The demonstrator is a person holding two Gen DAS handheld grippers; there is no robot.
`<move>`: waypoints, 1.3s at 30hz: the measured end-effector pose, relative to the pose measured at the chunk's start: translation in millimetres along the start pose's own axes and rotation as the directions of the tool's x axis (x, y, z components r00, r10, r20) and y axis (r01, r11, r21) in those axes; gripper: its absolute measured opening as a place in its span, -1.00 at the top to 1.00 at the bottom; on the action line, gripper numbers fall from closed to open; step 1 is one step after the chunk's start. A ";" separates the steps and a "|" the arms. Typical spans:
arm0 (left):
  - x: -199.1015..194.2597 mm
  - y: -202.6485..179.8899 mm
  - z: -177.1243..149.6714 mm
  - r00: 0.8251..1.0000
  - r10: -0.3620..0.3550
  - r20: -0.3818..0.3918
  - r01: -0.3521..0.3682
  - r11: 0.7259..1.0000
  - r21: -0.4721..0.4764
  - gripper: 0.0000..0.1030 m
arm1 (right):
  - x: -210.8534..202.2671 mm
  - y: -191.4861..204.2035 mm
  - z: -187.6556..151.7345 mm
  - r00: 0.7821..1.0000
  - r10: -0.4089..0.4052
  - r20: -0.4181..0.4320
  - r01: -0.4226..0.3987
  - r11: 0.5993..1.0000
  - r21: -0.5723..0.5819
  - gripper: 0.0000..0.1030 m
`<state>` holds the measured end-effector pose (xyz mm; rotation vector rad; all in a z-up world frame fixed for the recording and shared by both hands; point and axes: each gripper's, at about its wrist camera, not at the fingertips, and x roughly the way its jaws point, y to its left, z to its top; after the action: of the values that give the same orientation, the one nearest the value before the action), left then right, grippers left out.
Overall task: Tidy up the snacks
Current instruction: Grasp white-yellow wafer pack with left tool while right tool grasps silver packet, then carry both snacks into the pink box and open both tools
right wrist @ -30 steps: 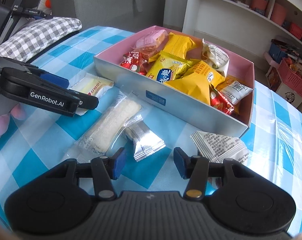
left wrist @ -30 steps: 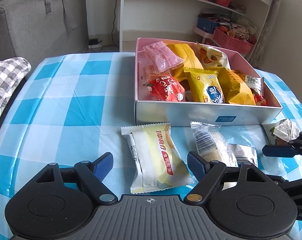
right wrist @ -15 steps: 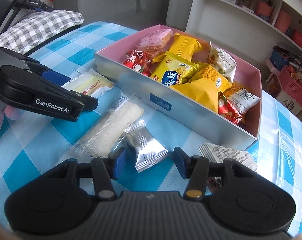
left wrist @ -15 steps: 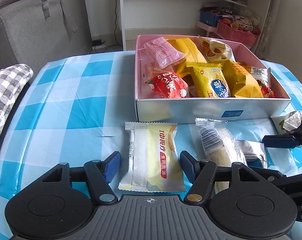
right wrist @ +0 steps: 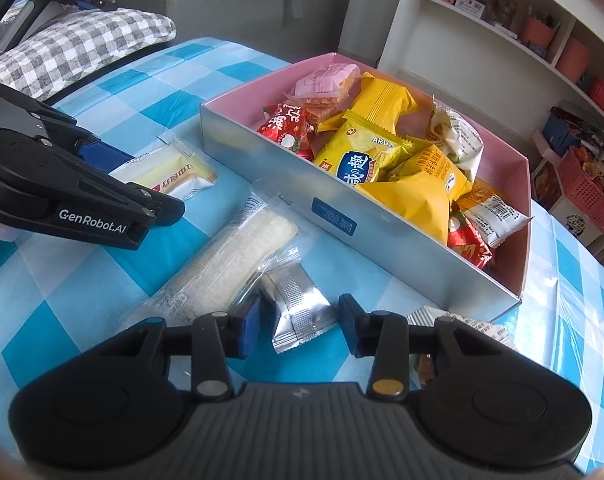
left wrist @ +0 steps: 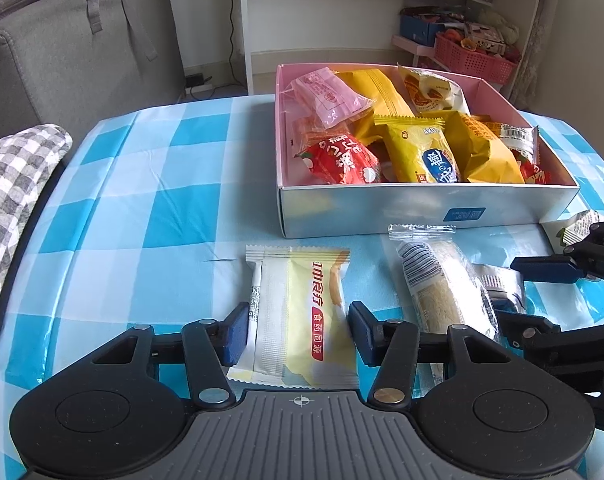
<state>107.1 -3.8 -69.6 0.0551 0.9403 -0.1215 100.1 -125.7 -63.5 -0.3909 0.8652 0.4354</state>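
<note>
Yellow-white snack packet (left wrist: 302, 316) sits between the closing left gripper (left wrist: 298, 330) pads.

1. Glossy plastic checked tablecloth (left wrist: 150, 216), creased and shiny.
2. Smooth card box (right wrist: 382, 236), silvery outside, matt pink inside.
3. Crinkled foil packet (right wrist: 298, 312); clear plastic wrapper (right wrist: 226, 264).
4. Woven checked cloth cushion (left wrist: 10, 184).

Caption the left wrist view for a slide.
Left gripper closing around a yellow-white snack packet lying before the filled snack box.
</note>
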 end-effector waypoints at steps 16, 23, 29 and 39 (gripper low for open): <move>-13.5 8.2 -3.1 0.999 -0.034 -0.018 0.034 0.999 -0.029 0.14 | -11.7 2.3 2.4 1.000 -0.018 0.009 0.018 1.000 -0.014 0.36; -27.9 13.5 -2.0 0.999 -0.054 0.000 0.054 0.997 -0.056 0.14 | -25.6 -15.5 1.3 0.999 -0.005 0.033 0.003 0.998 0.070 0.36; -39.9 16.9 1.3 0.997 -0.069 0.028 0.071 0.995 -0.076 0.14 | -39.1 -29.1 2.7 0.998 0.001 0.070 -0.011 0.991 0.135 0.36; -53.6 8.8 13.5 0.992 -0.098 0.082 0.107 0.989 -0.104 0.14 | -54.1 -47.4 12.9 0.989 0.001 0.147 -0.037 0.970 0.239 0.36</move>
<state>87.7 7.9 -18.3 -0.0976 0.8715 -0.1668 101.8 -170.4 -5.7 -0.1250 0.7692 0.3666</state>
